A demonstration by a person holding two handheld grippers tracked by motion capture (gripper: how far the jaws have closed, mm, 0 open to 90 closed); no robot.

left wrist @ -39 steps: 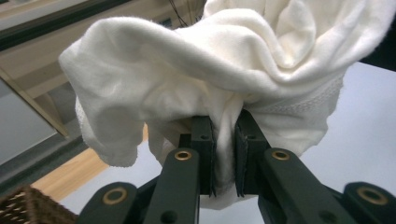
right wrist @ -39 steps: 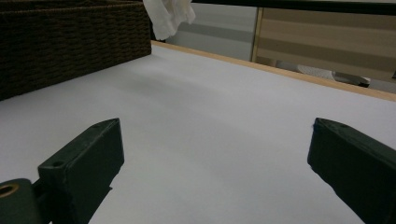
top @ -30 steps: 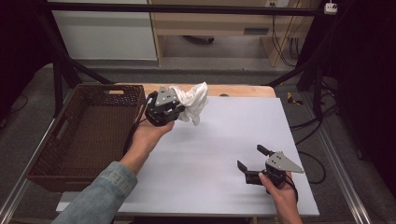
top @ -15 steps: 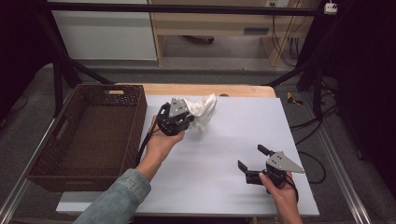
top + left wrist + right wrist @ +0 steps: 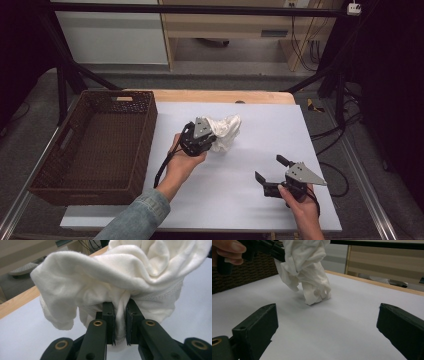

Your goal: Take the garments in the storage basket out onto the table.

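We are lowering the white cloth [image 5: 224, 132], pinched in the left gripper [image 5: 209, 134], onto the table [image 5: 270, 125] beside the basket [image 5: 95, 145]; its lower end is touching down. The right gripper [image 5: 271, 174] is waiting released; next we likely need it to catch a free edge

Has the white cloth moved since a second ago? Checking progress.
Yes. The white cloth, clamped in the left gripper, has shifted away from the wicker basket, toward the table's middle, its lower end touching the table.

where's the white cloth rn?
In the high view the white cloth is pinched in the left gripper near the table's middle, right of the wicker basket, its lower end touching the white tabletop.
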